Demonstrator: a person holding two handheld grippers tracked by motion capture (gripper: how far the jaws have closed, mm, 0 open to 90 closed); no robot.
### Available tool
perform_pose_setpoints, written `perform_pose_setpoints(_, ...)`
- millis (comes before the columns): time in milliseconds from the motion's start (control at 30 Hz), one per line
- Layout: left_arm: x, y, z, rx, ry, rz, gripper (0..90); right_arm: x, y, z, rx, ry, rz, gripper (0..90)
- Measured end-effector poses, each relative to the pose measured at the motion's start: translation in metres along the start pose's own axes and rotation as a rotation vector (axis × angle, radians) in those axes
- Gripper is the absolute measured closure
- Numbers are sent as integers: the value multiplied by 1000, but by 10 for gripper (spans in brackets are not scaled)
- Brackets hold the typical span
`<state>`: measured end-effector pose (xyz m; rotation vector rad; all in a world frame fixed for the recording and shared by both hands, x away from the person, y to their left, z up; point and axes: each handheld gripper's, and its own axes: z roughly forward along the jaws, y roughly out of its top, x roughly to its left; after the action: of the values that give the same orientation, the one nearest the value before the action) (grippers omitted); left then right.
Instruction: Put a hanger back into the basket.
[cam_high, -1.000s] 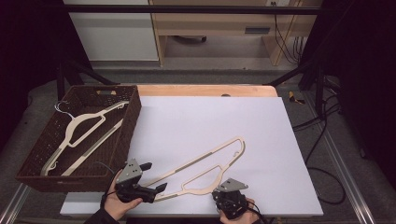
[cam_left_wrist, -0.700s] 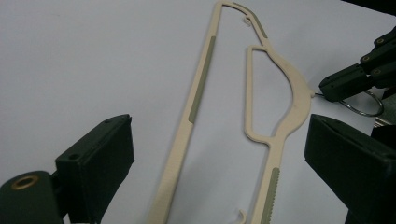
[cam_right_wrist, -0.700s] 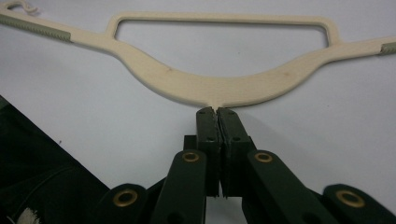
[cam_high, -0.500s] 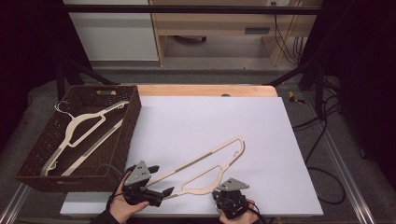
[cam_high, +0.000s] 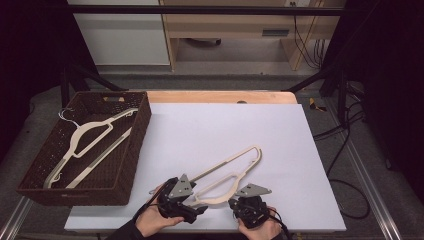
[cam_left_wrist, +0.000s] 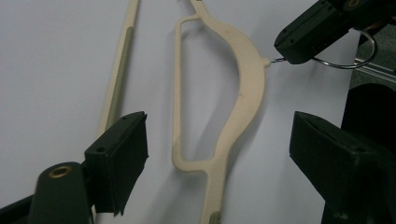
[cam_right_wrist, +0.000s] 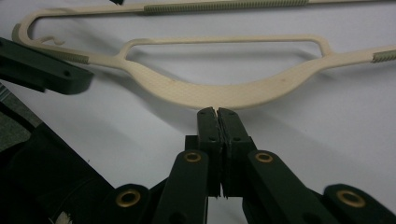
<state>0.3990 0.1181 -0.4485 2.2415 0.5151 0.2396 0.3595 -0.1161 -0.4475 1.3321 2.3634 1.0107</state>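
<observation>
Hanger (cam_high: 227, 175) between open left tongs (cam_left_wrist: 215, 154)

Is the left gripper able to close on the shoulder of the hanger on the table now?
Probably yes: the left gripper is open with the hanger lying between its fingers, nothing blocking; the right gripper pinches the hook.

White work surface (cam_high: 225, 130) on wooden table (cam_high: 220, 96); grey floor (cam_high: 235, 80) beyond; white cabinet (cam_high: 117, 37) at back left; light wooden desk (cam_high: 235, 27) beside it; black cables (cam_high: 305, 35) hanging at right; dark surroundings either side
</observation>
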Motion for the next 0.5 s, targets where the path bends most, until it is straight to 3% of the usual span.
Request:
perform_pose_setpoints(100, -1, 4, 6, 27, -11, 23, 236, -1, 3, -2, 3, -1, -9, 894)
perform_pose_setpoints(133, -1, 8, 11, 50, -9, 51, 249, -1, 5, -4, 7, -1, -9, 894)
perform_pose_setpoints(233, -3, 14, 20, 68, -17, 58, 288, -1, 7, -6, 3, 4, 3, 894)
perform_pose_setpoints(400, -8, 23, 30, 119, -3, 127, 376, -3, 10, -10, 8, -3, -7, 893)
perform_pose_setpoints(500, -10, 24, 34, 135, -3, 144, 424, -2, 12, -10, 7, -4, -3, 893)
